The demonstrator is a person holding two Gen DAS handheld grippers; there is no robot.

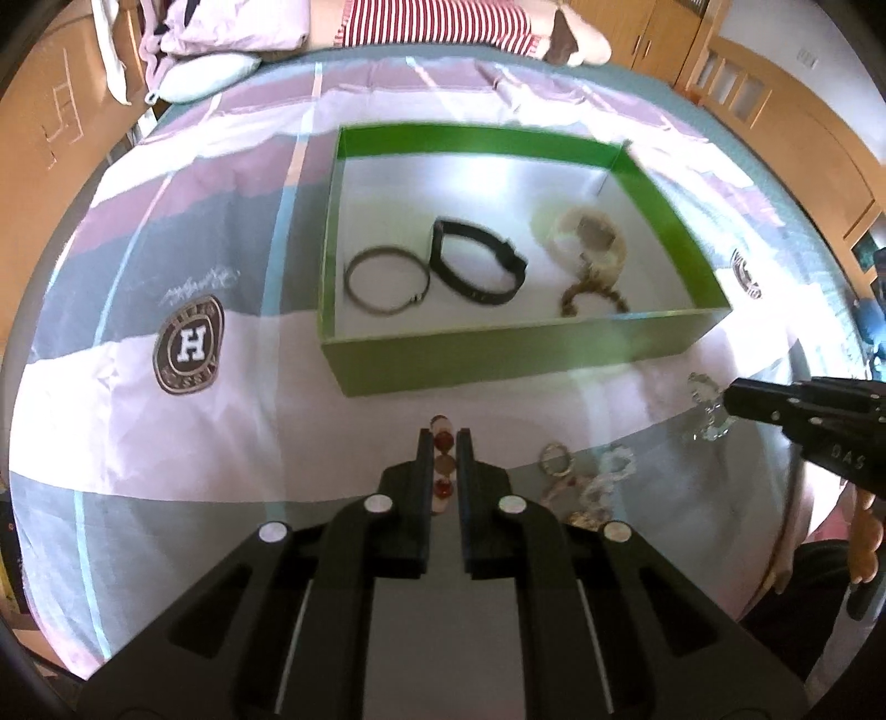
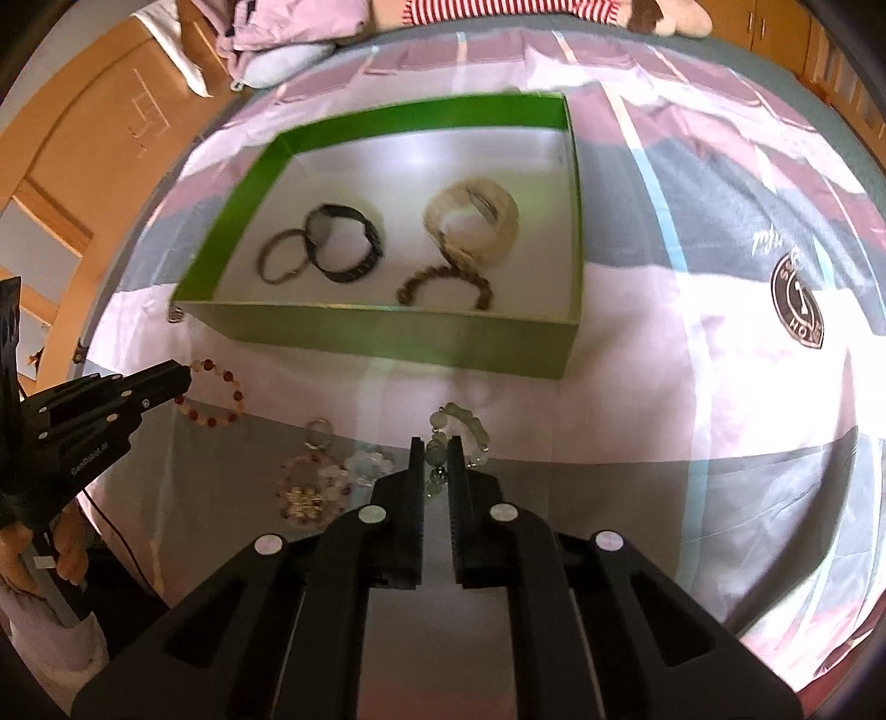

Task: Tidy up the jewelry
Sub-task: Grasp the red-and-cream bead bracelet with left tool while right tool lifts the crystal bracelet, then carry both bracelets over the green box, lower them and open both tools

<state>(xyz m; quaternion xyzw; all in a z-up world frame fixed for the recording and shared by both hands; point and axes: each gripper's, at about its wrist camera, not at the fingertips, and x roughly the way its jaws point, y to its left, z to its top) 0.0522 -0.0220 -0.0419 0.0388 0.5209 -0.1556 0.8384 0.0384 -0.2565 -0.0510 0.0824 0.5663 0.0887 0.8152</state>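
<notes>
A green box (image 1: 498,360) (image 2: 387,338) lies on the bed and holds a thin metal bangle (image 1: 386,279), a black band (image 1: 479,268), a cream bracelet (image 1: 590,238) and a brown bead bracelet (image 1: 592,293). My left gripper (image 1: 444,437) is shut on a red-and-white bead bracelet (image 1: 443,443) (image 2: 213,393), in front of the box. My right gripper (image 2: 434,446) is shut on a pale green bead bracelet (image 2: 459,437), right of the left one; it also shows in the left wrist view (image 1: 731,396). Loose on the sheet lie a ring (image 2: 318,432) and pink and clear bead bracelets (image 2: 315,487).
The bed has a pink, grey and white sheet (image 1: 166,432) with round badges (image 1: 188,343). Pillows and a striped cushion (image 1: 432,22) lie at the far end. Wooden cupboards (image 1: 775,111) stand around the bed.
</notes>
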